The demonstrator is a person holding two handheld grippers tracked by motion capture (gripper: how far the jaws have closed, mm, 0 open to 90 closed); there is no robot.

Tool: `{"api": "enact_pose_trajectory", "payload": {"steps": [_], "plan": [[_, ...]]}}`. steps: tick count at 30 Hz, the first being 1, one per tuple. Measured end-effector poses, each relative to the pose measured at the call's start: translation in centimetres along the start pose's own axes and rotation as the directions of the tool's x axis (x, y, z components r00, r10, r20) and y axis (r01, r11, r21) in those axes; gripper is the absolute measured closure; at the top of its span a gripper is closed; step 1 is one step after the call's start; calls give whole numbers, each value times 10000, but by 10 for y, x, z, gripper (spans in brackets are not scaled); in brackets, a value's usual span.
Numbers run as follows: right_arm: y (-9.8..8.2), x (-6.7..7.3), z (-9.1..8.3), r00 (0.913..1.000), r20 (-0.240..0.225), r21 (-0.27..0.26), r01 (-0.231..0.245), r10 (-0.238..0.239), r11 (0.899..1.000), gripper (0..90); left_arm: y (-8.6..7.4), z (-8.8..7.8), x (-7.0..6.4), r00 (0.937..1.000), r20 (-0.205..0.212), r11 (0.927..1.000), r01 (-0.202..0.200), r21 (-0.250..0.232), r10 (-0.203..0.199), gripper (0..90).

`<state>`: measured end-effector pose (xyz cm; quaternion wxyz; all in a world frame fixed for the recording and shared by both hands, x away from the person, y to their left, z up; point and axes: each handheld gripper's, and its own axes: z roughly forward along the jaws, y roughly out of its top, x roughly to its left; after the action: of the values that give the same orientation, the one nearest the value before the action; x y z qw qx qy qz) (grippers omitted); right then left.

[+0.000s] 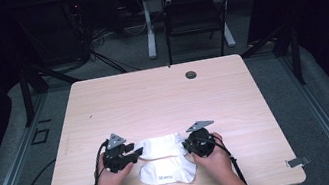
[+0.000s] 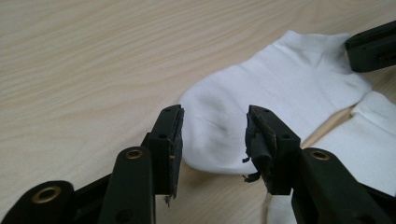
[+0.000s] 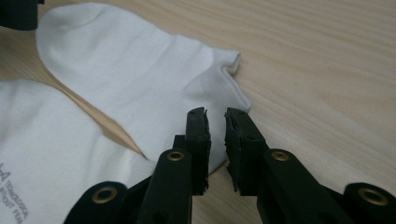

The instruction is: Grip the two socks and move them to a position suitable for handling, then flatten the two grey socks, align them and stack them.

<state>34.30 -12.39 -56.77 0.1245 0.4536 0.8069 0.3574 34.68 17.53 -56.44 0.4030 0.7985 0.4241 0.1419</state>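
Note:
Two white socks lie side by side near the table's front edge. The far sock [image 1: 161, 146] [image 2: 280, 88] [image 3: 140, 79] stretches between my two grippers. The near sock [image 1: 168, 171] [image 2: 369, 140] [image 3: 46, 140] has grey print on it. My left gripper [image 1: 132, 154] [image 2: 215, 126] is open, its jaws straddling the far sock's rounded toe end just above the wood. My right gripper [image 1: 186, 145] [image 3: 216, 112] hangs over the cuff end of the same sock. Its jaws are open by only a narrow gap, and white fabric shows through it.
The light wooden table [image 1: 153, 99] has a round cable hole [image 1: 191, 74] near its far edge. A black chair [image 1: 194, 11] stands beyond the table. Both hands rest close to the front edge.

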Motion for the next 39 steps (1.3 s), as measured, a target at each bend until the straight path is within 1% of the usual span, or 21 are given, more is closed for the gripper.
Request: {"api": "enact_pose_trajectory", "payload": {"steps": [3, 7, 8, 11, 13, 14, 15, 16, 17, 20, 23, 25, 27, 30, 33, 35, 36, 38, 39], "plan": [[3, -1, -6, 10000, -43, -273, -58, 57, 9996, 766, 0, 2, 5, 9999, -80, 9999, 139, 51, -139, 556], [4, -4, -11, 9998, 170, -659, -107, 118, 9978, 705, 0, 5, 8, 9998, -135, 9997, 171, 184, -169, 556], [4, -6, -11, 9997, 221, -641, -117, 131, 9979, 697, 0, 6, 8, 9996, -142, 9995, 243, 209, -240, 555], [2, -10, -9, 9990, 278, -677, -323, 343, 9972, 674, -1, 9, 9, 9996, -112, 9992, 281, 286, -278, 553], [2, -13, -7, 9989, 310, -619, -344, 364, 9975, 659, -1, 11, 9, 9997, -107, 9990, 211, 403, -207, 554], [2, -13, -6, 9986, 340, -609, -386, 407, 9974, 647, -1, 12, 9, 9995, -119, 9986, 306, 426, -301, 553], [1, -14, -5, 9986, 337, -574, -396, 415, 9976, 633, -2, 14, 9, 9996, -136, 9986, 246, 473, -240, 553], [1, -14, -4, 9982, 366, -647, -444, 469, 9969, 622, -2, 15, 9, 9995, -142, 9982, 296, 516, -289, 553], [0, -15, -2, 9982, 383, -603, -448, 471, 9972, 608, -2, 15, 9, 9995, -135, 9981, 280, 547, -273, 553], [0, -16, 1, 9980, 329, -419, -521, 535, 9978, 595, -3, 18, 9, 9997, -134, 9977, 207, 652, -198, 554], [-1, -16, 5, 9979, 173, -316, -613, 618, 9976, 597, -4, 18, 9, 9997, -186, 9973, 167, 720, -154, 563], [-2, -15, 8, 9980, 52, -232, -629, 630, 9978, 601, -4, 18, 9, 9997, -221, 9974, 73, 723, -57, 575], [-3, -15, 10, 9983, -8, -254, -575, 575, 9980, 614, -5, 18, 8, 9997, -262, 9978, 13, 666, 4, 592], [-3, -12, 11, 9990, 5, -238, -442, 442, 9987, 672, -5, 19, 6, 9997, -235, 9979, -104, 637, 119, 635], [-3, -10, 12, 9993, 6, -204, -377, 378, 9991, 750, -6, 19, 5, 9998, -175, 9981, -43, 620, 54, 688], [-3, -9, 12, 9993, -32, -213, -382, 382, 9990, 801, -5, 19, 5, 9999, -130, 9978, -20, 662, 29, 747], [-3, -9, 12, 9992, -133, -174, -380, 378, 9991, 820, -5, 19, 5, 10000, -65, 9975, 30, 702, -25, 768], [-2, -8, 12, 9993, -160, -141, -350, 348, 9993, 853, -5, 19, 6, 9998, 69, 9974, 186, 703, -191, 813], [-2, -8, 11, 9995, -161, -174, -272, 269, 9995, 857, -5, 19, 6, 9997, 128, 9972, 197, 717, -207, 827]]}}
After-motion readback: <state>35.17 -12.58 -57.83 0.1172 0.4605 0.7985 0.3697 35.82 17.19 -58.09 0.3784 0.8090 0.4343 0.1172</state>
